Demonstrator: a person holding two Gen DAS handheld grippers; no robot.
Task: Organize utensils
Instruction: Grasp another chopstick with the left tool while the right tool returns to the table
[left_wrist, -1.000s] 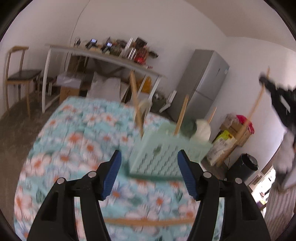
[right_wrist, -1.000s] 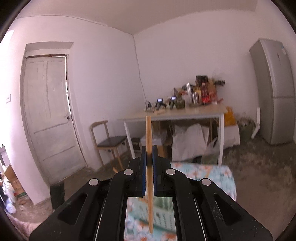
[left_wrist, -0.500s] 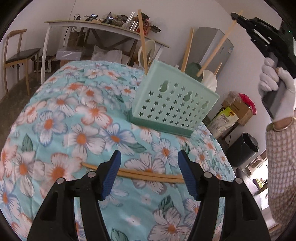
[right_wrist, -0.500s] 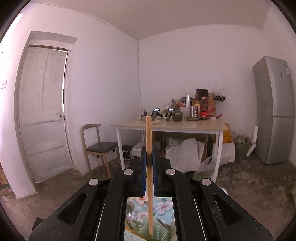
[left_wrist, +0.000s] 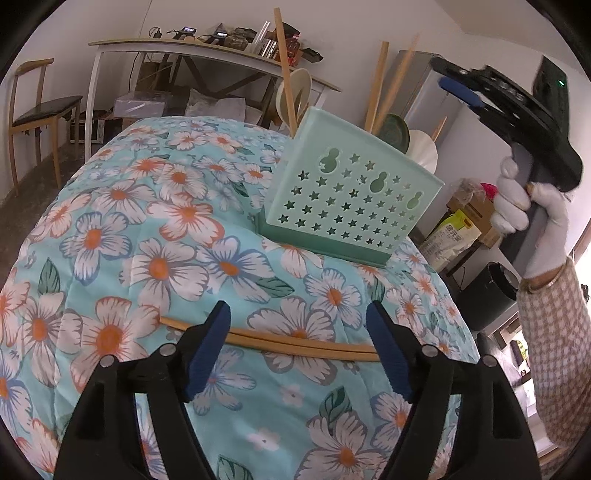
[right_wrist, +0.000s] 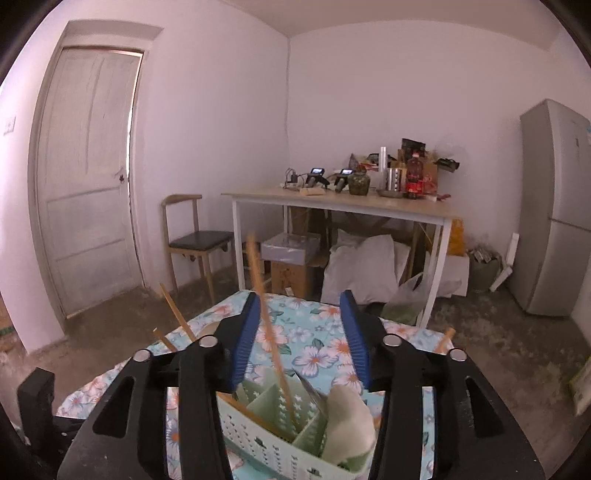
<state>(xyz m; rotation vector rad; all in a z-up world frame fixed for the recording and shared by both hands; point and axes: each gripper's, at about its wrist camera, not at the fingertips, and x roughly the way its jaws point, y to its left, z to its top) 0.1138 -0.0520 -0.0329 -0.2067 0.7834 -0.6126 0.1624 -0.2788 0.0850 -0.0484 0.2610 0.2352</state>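
A mint-green star-holed basket (left_wrist: 354, 199) stands on the floral tablecloth (left_wrist: 155, 206) and holds chopsticks and spoons. Two wooden chopsticks (left_wrist: 295, 341) lie side by side on the cloth. My left gripper (left_wrist: 297, 314) hovers just over them, its jaws opening wide and pressing nothing. My right gripper (right_wrist: 299, 295), held by a white-gloved hand (left_wrist: 517, 206), is above the basket (right_wrist: 280, 439) with its jaws opening. A blurred chopstick (right_wrist: 273, 347) leans by the left pad (right_wrist: 243, 339), its lower end in a compartment beside a white spoon (right_wrist: 347, 424).
Beyond the bed-like surface stand a cluttered white-legged table (right_wrist: 340, 203), a wooden chair (right_wrist: 195, 240), a grey fridge (right_wrist: 554, 206) and a door (right_wrist: 88, 177). Boxes and a black bin (left_wrist: 495, 295) sit on the floor at the right edge.
The right gripper sank toward the basket and opened, letting go of the chopstick, which now tilts into a compartment. The left gripper dropped close to the two chopsticks on the cloth and spread wider.
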